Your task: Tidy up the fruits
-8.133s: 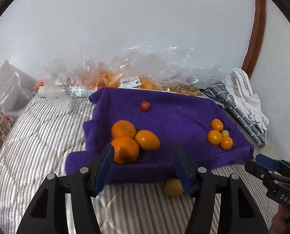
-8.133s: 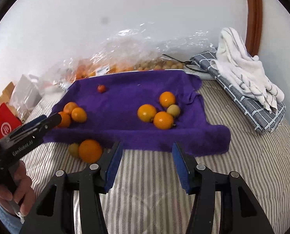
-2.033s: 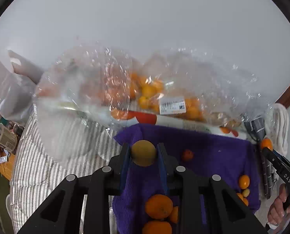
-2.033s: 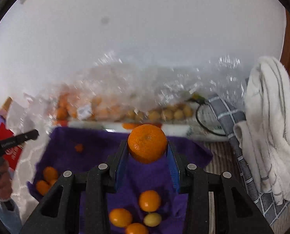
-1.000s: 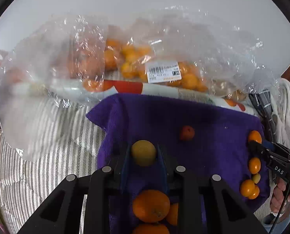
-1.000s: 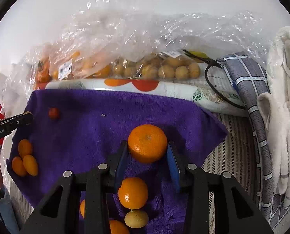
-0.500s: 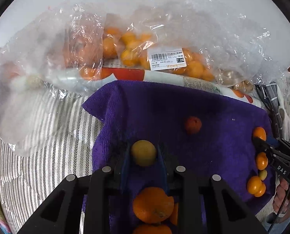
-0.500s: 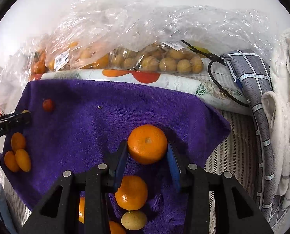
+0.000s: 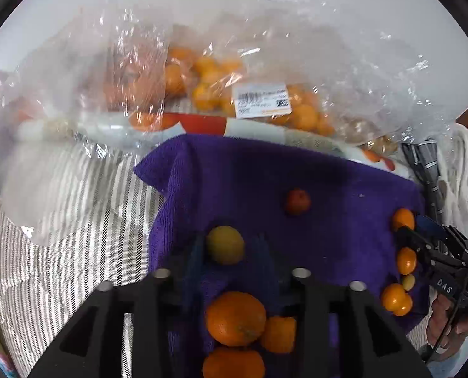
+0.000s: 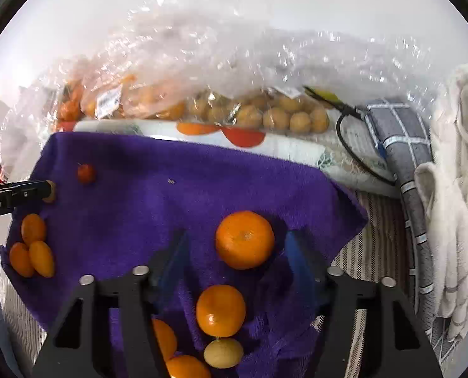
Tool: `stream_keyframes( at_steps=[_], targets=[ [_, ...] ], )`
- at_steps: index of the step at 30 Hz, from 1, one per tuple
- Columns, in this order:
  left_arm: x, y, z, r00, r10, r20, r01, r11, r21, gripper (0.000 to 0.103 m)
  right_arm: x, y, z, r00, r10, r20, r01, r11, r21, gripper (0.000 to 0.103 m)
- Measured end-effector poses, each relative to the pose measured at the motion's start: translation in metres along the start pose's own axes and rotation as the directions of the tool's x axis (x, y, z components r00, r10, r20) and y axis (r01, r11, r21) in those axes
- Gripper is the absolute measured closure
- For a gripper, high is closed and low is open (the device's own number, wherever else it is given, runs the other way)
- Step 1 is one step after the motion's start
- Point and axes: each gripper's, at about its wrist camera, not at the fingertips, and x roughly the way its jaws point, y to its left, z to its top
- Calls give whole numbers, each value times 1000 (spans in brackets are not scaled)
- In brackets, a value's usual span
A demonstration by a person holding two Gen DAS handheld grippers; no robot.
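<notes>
A purple towel (image 9: 328,182) (image 10: 171,208) lies spread on striped bedding. My left gripper (image 9: 231,242) points down at its left part. Its jaws are opening around a yellow round fruit (image 9: 225,245), which rests on the towel with a gap at its right side. Three oranges (image 9: 235,318) lie just below it. My right gripper (image 10: 236,234) hangs over the towel's right part. Its jaws are opening too, and a large orange (image 10: 245,239) sits on the towel between the blue pads (image 10: 297,258), clear of both. A small red fruit (image 10: 86,173) lies alone near the back.
Clear plastic bags of fruit (image 9: 234,94) (image 10: 265,113) are heaped along the back wall. A grey checked cloth (image 10: 401,132), a white towel (image 10: 460,189) and a black cable (image 10: 344,145) lie to the right. Striped bedding (image 9: 76,220) spreads left of the towel.
Both pairs of jaws have spread apart. The yellow fruit and the large orange, gripped half a second ago, now lie loose on the towel.
</notes>
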Motion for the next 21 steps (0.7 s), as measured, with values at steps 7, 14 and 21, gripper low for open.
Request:
stream_keyframes(
  at_steps=[7,14,21],
  targets=[
    [-35,-7,0,997,-24,70,23,1000,19,51,-41,9,5,995,18,97,-17,1000,-14,23],
    [-88,-18,-4,980,-44,193,30,997,76,51,-97,23,4,969,-25,245,16,999,39,22],
    [-146,-43,-17,945,-9,327,-41,989,146,51,-150,24,-24,958,-75,275,45,993,112,22]
  ],
)
